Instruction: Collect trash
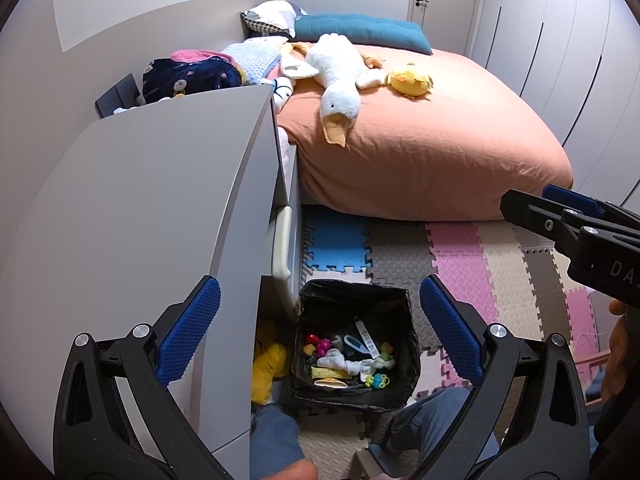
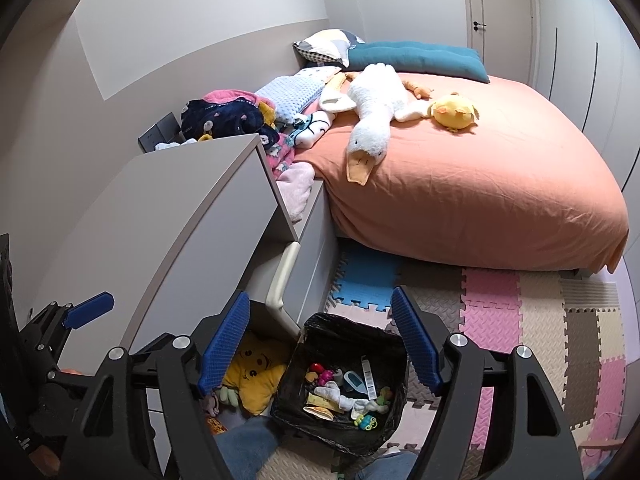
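Observation:
A black-lined trash bin (image 1: 356, 300) stands on the floor mats beside the grey cabinet; it also shows in the right wrist view (image 2: 344, 330). Inside lie tissues (image 1: 340, 362), small coloured wrappers and toy-like bits, and a white strip. My left gripper (image 1: 316, 332) is open and empty, held above the bin. My right gripper (image 2: 320, 340) is open and empty, also above the bin. The right gripper shows at the right edge of the left wrist view (image 1: 560, 220); the left gripper shows at the left edge of the right wrist view (image 2: 86, 310).
A grey cabinet (image 1: 160, 200) stands left of the bin with a yellow plush (image 2: 256, 376) beneath it. The bed (image 1: 440, 132) with orange cover holds a white goose plush (image 1: 336, 76) and yellow chick plush (image 1: 412, 80). Foam puzzle mats (image 1: 460, 256) cover the floor. My knees (image 1: 276, 436) are below.

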{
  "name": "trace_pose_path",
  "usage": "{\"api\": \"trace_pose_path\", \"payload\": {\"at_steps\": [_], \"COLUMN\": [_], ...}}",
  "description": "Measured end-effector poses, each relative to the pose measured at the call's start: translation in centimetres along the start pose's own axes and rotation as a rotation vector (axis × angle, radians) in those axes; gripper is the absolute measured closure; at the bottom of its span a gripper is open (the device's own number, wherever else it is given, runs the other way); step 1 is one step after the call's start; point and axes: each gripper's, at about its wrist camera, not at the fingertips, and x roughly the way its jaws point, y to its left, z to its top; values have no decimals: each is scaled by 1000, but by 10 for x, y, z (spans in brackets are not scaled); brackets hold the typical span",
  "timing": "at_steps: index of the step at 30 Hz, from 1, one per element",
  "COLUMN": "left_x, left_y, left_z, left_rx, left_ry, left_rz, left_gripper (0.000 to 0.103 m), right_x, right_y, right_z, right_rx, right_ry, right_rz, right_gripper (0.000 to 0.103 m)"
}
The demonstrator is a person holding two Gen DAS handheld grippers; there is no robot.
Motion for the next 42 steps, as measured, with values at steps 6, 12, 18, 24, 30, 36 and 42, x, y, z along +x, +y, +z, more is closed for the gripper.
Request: {"api": "trace_pose_path", "payload": {"at_steps": [6,12,18,24,30,36,42], "left_x": [-4,-5,-5,-4,-5,-4,-3], "left_y": [3,6,6,9,10,11,8], "left_z": [0,0,0,0,0,0,-1], "left_rx": [0,-7,-6,-9,-8,-2,6], "left_ry": [-17,-19,-20,-20,-20,-23,-22], "left_rz": [10,6,6,1,1,4,4], "left_gripper": [6,6,6,6,6,6,6], "right_x": [-2,-2,-2,-2,-2,-2,-2], "right_y": [8,11,12,12,11,12,13], "right_z": [0,1,1,1,1,1,1], "right_rx": [-16,-22,-22,-21,-21,-21,-20], "right_ry": [-1,0,0,-1,0,-1,-2], "right_rz": [2,1,-1,-1,1,-1,0], "right_gripper": [29,29,29,29,29,29,29]}}
